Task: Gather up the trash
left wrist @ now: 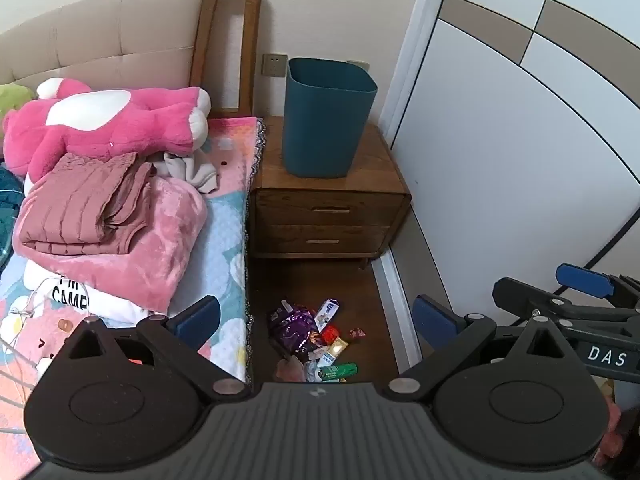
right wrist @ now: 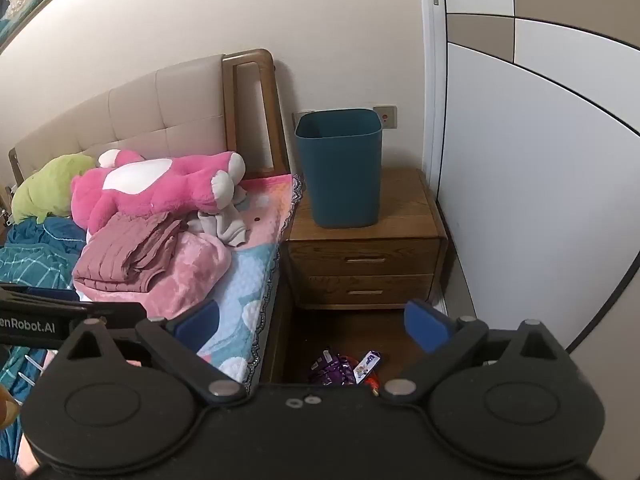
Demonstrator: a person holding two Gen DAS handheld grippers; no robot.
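Observation:
A heap of trash (left wrist: 312,340) lies on the dark wood floor between the bed and the wardrobe: purple foil wrappers (left wrist: 290,322), a small white carton (left wrist: 326,312), a red wrapper and a green tube (left wrist: 336,372). My left gripper (left wrist: 316,318) hovers above it, open, nothing between its blue pads. A teal waste bin (left wrist: 326,120) stands upright on the wooden nightstand (left wrist: 332,200). In the right wrist view the bin (right wrist: 344,168) and part of the trash (right wrist: 344,368) show; my right gripper (right wrist: 312,328) is open and holds nothing. It also shows at the left wrist view's right edge (left wrist: 584,284).
The bed (left wrist: 224,232) at left carries a pink plush toy (left wrist: 108,124), folded pink blankets (left wrist: 100,216) and a white cable. A white and tan wardrobe door (left wrist: 520,140) bounds the right side. The floor strip between them is narrow.

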